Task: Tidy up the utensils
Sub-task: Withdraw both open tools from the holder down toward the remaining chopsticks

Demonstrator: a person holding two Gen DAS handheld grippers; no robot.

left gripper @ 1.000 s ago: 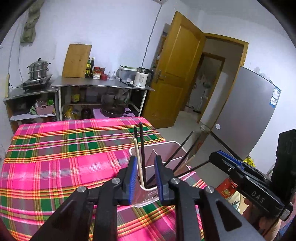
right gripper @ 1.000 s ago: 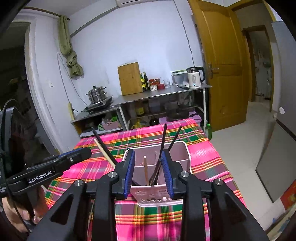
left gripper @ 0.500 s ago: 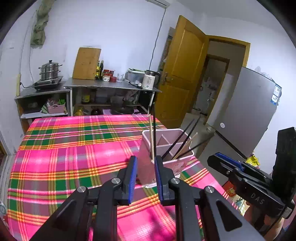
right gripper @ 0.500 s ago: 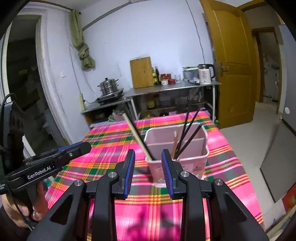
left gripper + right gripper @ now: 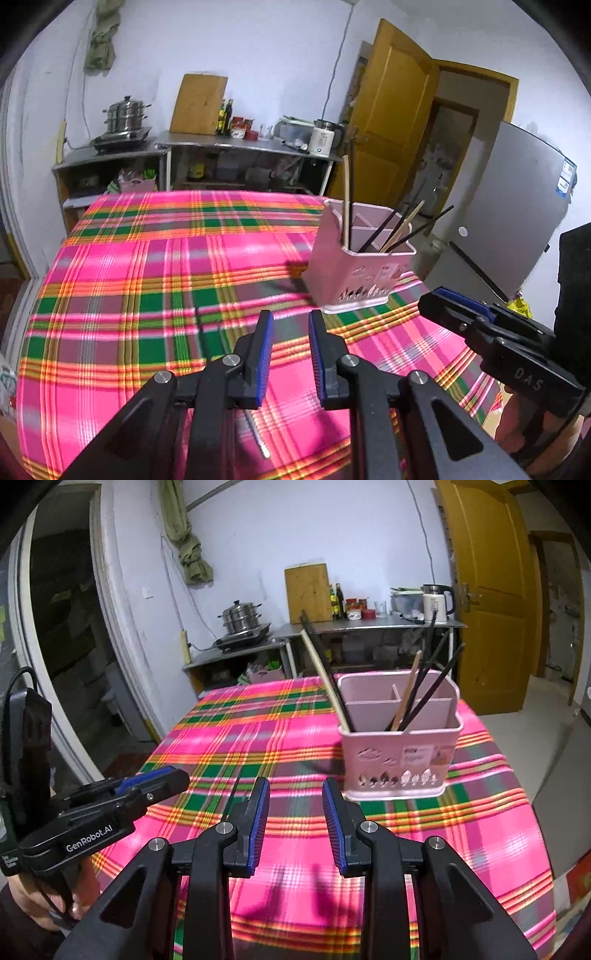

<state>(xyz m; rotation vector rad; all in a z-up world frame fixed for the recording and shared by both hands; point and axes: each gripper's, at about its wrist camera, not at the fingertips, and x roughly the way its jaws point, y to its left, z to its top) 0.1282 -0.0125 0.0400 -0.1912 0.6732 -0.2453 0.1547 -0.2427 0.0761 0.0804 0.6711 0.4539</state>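
A pink utensil holder [image 5: 356, 266] [image 5: 400, 749] stands on the pink plaid tablecloth [image 5: 155, 280] near the table's far right. Several black and wooden chopsticks [image 5: 400, 229] [image 5: 424, 686] stand in it. One dark chopstick [image 5: 256, 432] lies on the cloth below my left gripper; it also shows in the right wrist view [image 5: 232, 794]. My left gripper [image 5: 291, 354] is open and empty, hovering over the cloth short of the holder. My right gripper [image 5: 295, 812] is open and empty, just left of and before the holder.
A steel counter [image 5: 243, 144] with a kettle, bottles and a cutting board stands behind the table. A steamer pot [image 5: 125, 114] sits on a side shelf. A wooden door [image 5: 388, 110] and a grey fridge [image 5: 509, 206] are to the right.
Both grippers have pulled back and away from the holder, which now looks smaller and farther. Both stay open and empty.
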